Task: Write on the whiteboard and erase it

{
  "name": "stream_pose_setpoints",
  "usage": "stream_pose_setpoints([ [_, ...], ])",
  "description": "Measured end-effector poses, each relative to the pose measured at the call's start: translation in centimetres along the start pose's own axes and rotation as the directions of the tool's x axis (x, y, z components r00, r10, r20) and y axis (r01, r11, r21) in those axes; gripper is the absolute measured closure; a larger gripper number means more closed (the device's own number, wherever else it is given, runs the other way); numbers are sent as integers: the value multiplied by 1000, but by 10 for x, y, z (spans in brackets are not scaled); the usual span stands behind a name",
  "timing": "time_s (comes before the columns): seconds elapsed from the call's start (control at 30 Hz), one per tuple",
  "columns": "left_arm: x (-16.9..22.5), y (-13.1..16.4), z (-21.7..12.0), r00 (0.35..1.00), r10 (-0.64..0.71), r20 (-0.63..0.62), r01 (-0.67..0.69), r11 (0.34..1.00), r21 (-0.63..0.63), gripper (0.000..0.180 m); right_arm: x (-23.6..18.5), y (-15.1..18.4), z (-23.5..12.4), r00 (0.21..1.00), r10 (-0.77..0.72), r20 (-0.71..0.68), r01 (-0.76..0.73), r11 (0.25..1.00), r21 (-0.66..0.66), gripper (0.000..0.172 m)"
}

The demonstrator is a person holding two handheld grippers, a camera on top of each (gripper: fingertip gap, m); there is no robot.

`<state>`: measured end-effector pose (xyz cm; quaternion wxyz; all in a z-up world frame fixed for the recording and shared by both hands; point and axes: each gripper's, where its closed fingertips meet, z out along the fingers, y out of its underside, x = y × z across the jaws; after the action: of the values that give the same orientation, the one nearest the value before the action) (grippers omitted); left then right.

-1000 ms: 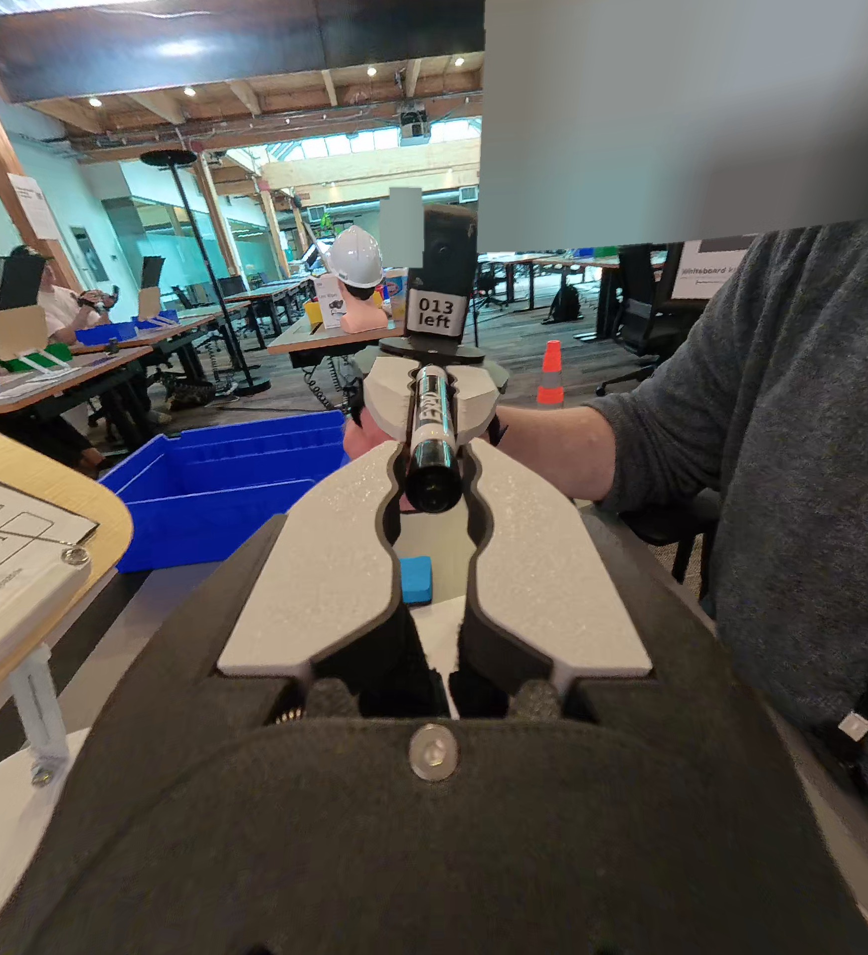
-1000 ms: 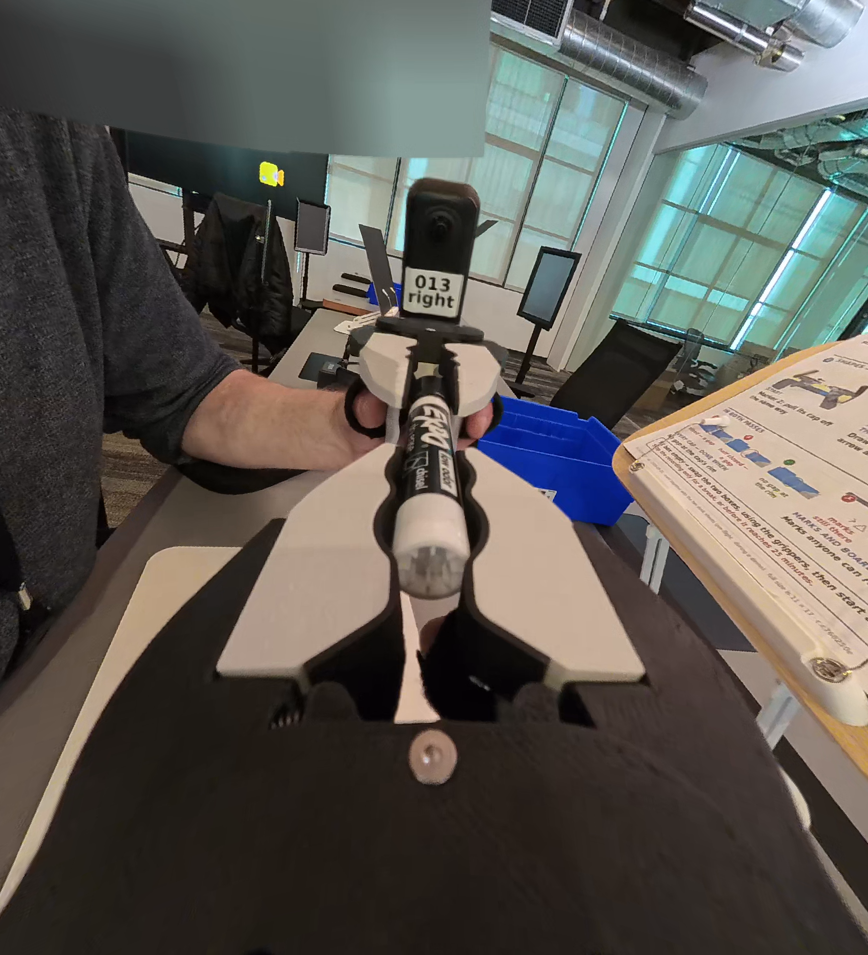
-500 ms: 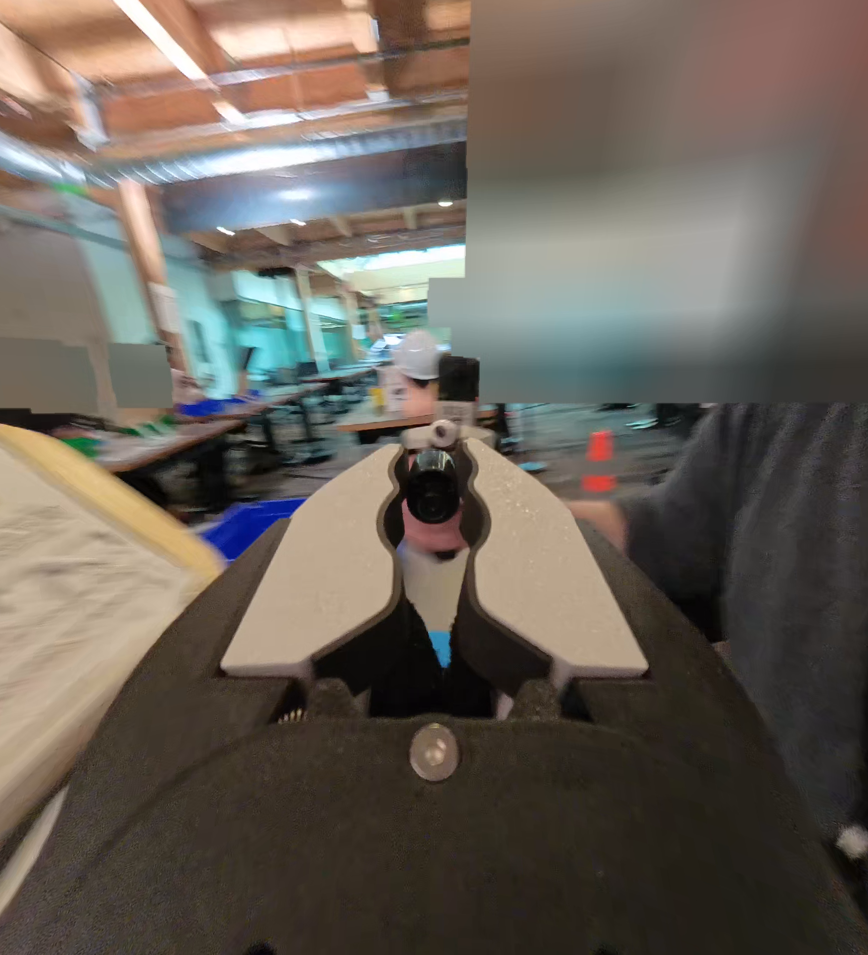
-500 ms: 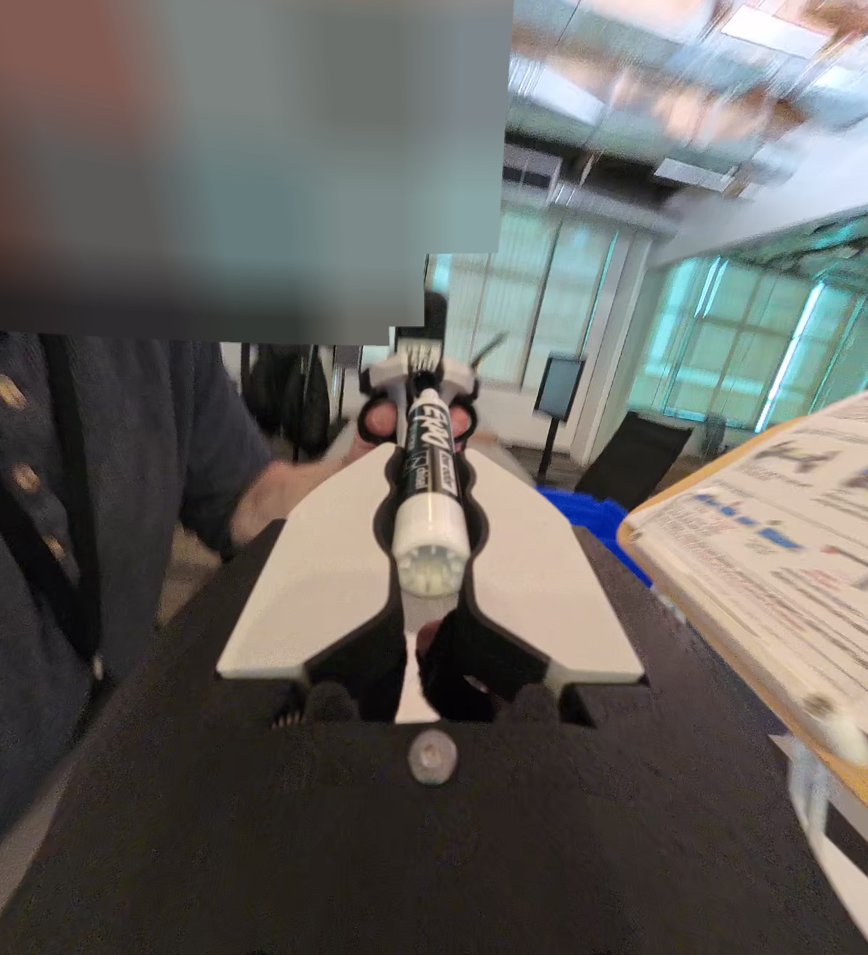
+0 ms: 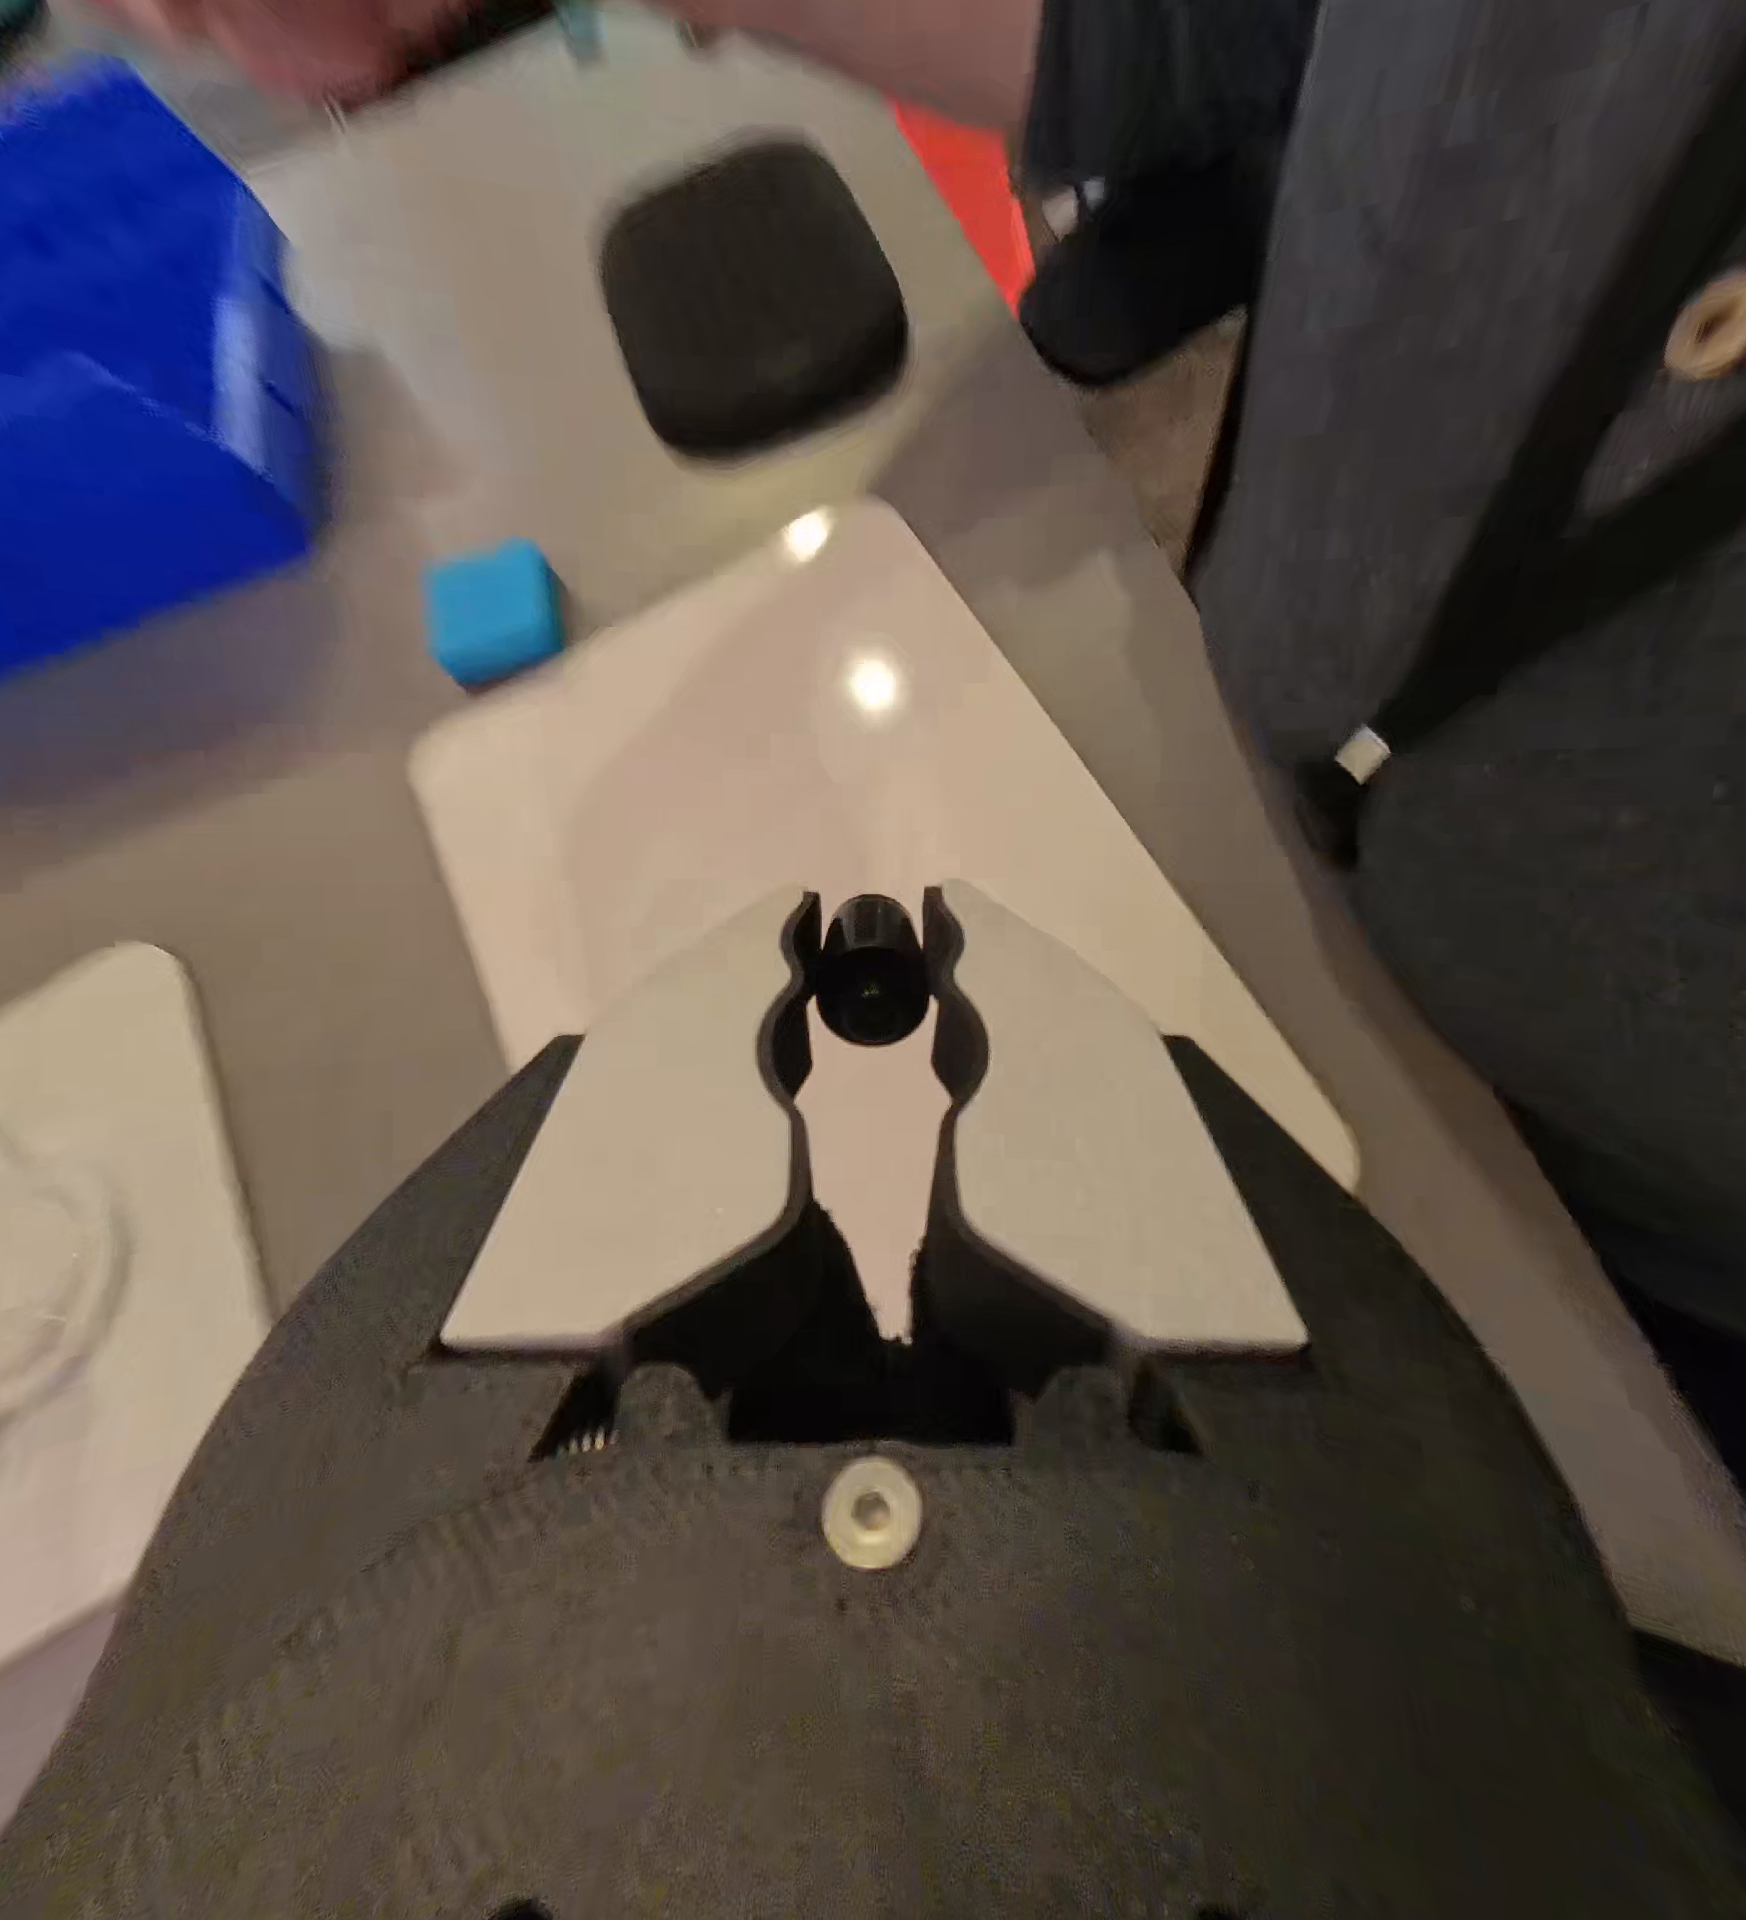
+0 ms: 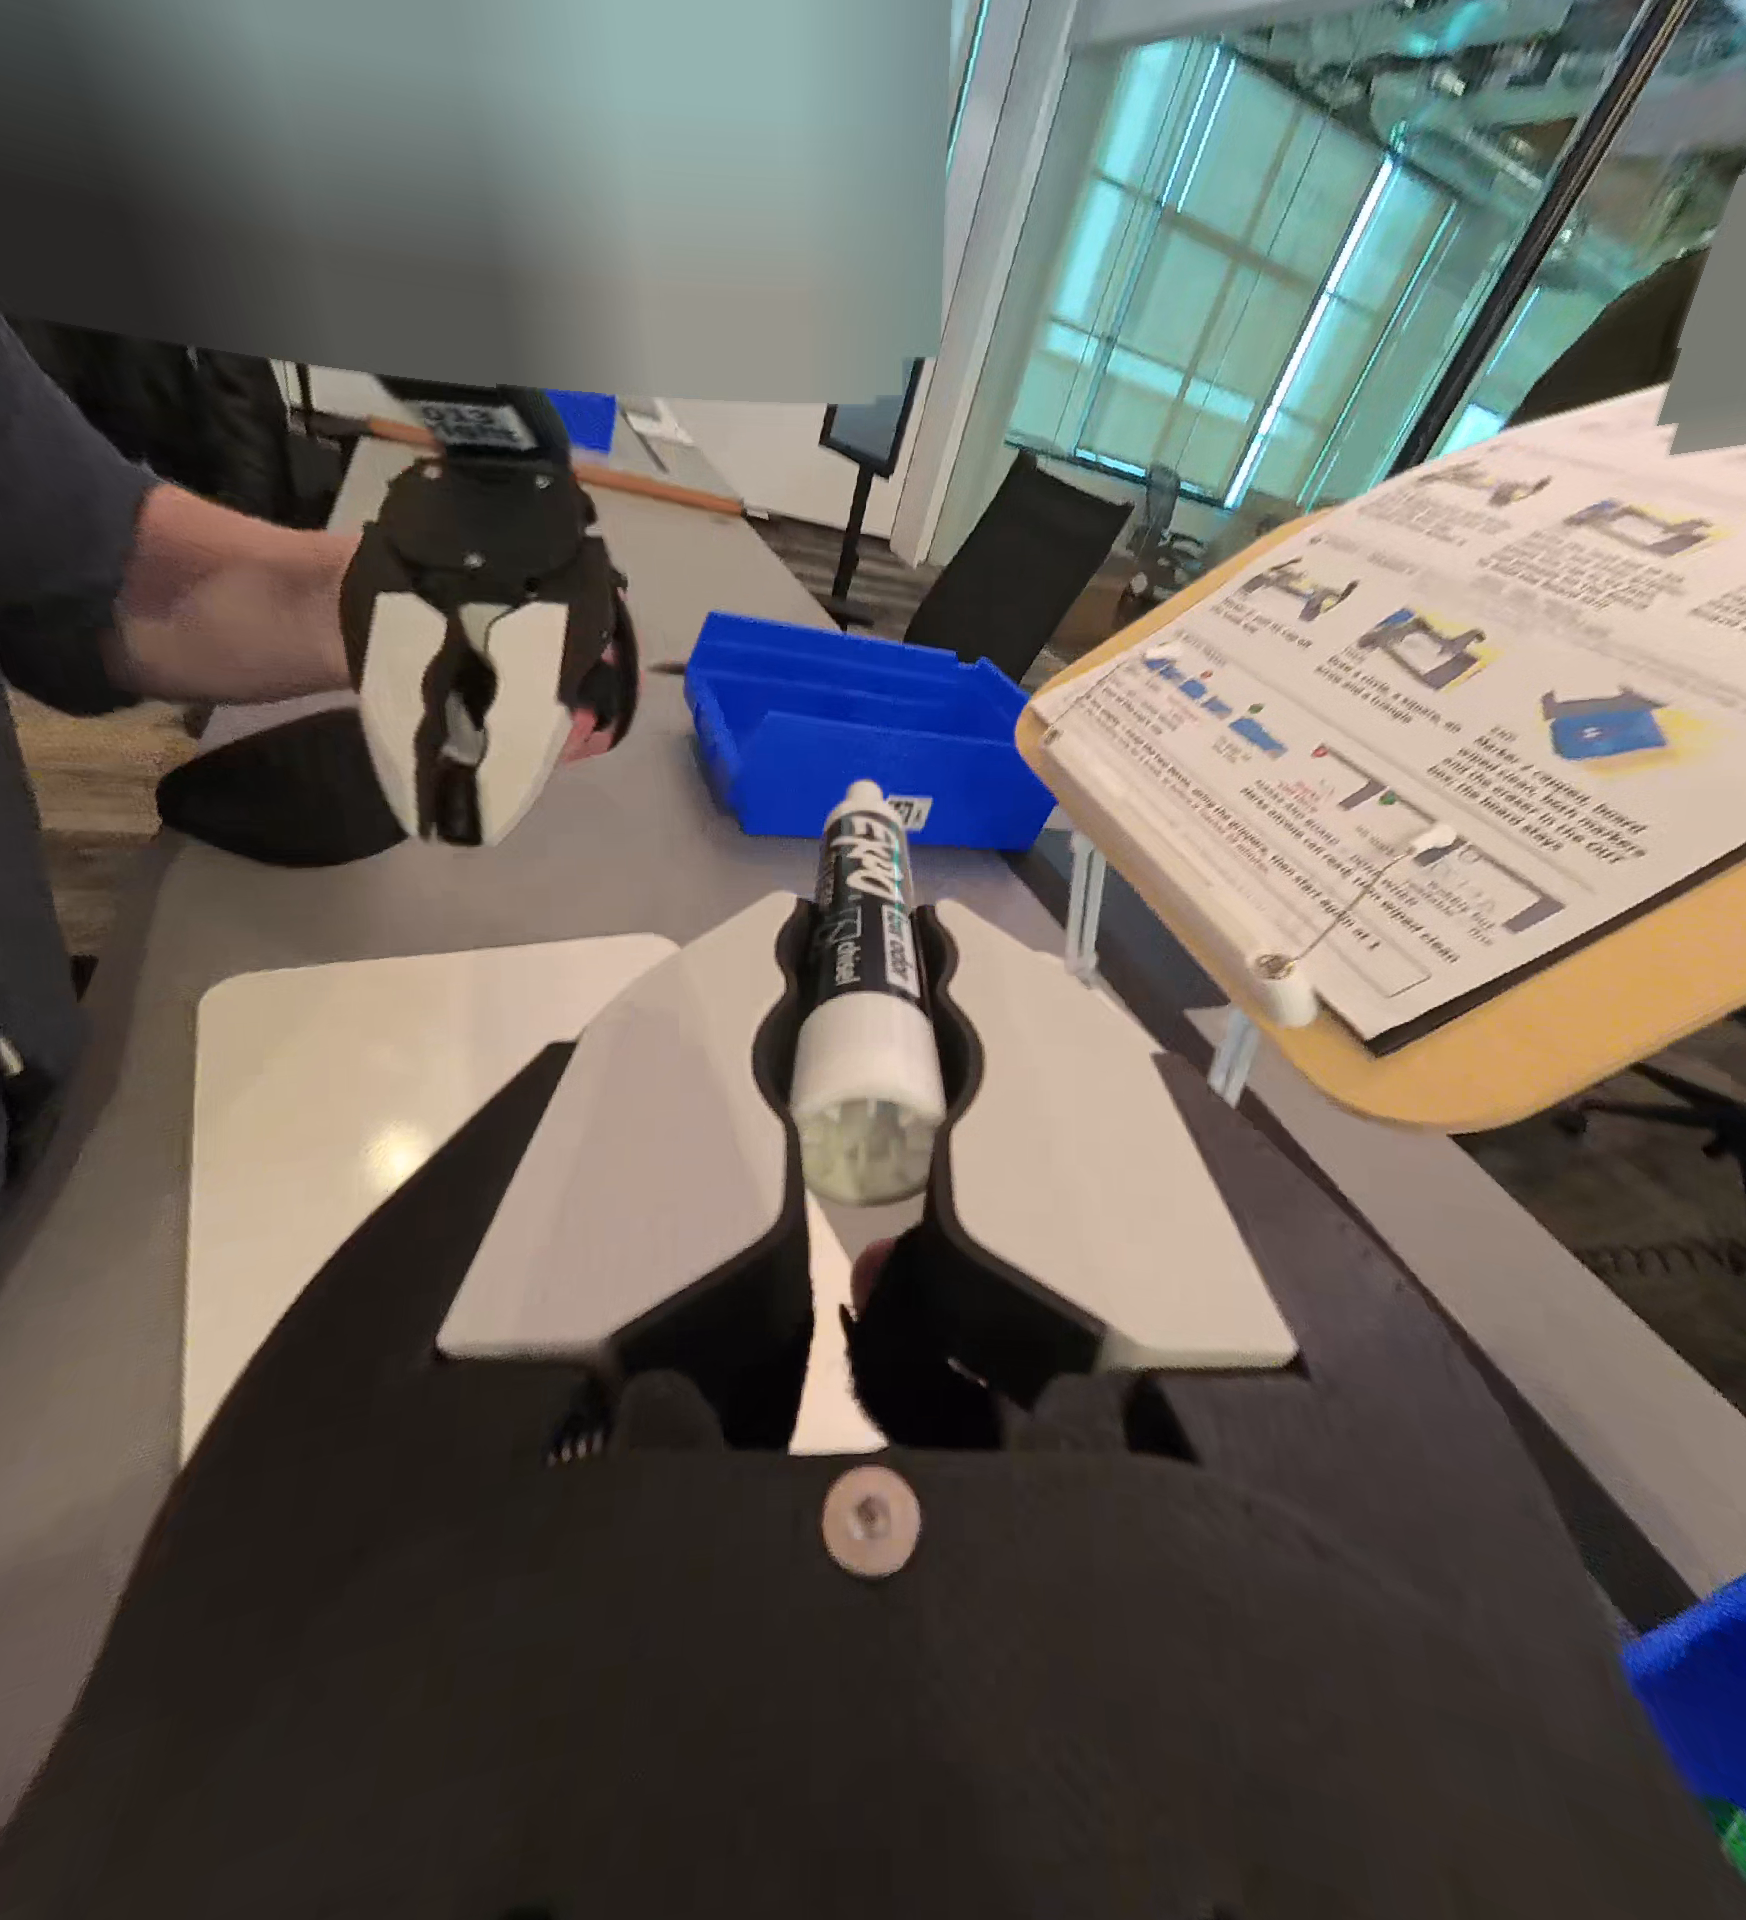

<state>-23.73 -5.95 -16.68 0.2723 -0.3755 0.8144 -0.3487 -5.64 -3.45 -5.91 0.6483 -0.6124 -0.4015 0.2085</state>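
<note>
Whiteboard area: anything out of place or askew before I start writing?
Nothing stands out. The whiteboard lies flat and blank, the blue eraser by its corner; the right gripper holds the uncapped marker, the left gripper its black cap.

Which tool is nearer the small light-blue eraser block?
Left. The left tool, gripping a black cap, points toward the light-blue eraser block; the right tool shows no eraser nearby.
</note>
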Motion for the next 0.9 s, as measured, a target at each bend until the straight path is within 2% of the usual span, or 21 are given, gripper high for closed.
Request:
stream_pose_setpoints([
  [0.1, 40, 31, 16, 996, -77, -51, 73, 995, -67, 161, -21, 4, 9, 1000, -2, 27, 3, 999, -35, 151],
  [0.27, 81, 69, 29, 981, -194, 12, 194, 974, -118, 161, -48, 12, 32, 998, 1, 56, 5, 996, -91, 151],
  [0.37, 96, 85, 34, 978, -196, 70, 206, 964, -169, 161, -61, 23, 48, 999, 8, 37, -2, 986, -164, 151],
  [0.5, 112, 104, 39, 981, -182, 74, 194, 952, -237, 161, -87, 45, 76, 999, 30, 22, -22, 951, -308, 151],
  [0.63, 116, 110, 38, 981, -166, 98, 186, 950, -250, 161, -108, 69, 105, 999, 40, 5, -33, 888, -458, 151],
  [0.9, 119, 111, 39, 986, -139, 91, 157, 958, -238, 161, -127, 109, 150, 999, 29, 22, -7, 744, -668, 151],
])
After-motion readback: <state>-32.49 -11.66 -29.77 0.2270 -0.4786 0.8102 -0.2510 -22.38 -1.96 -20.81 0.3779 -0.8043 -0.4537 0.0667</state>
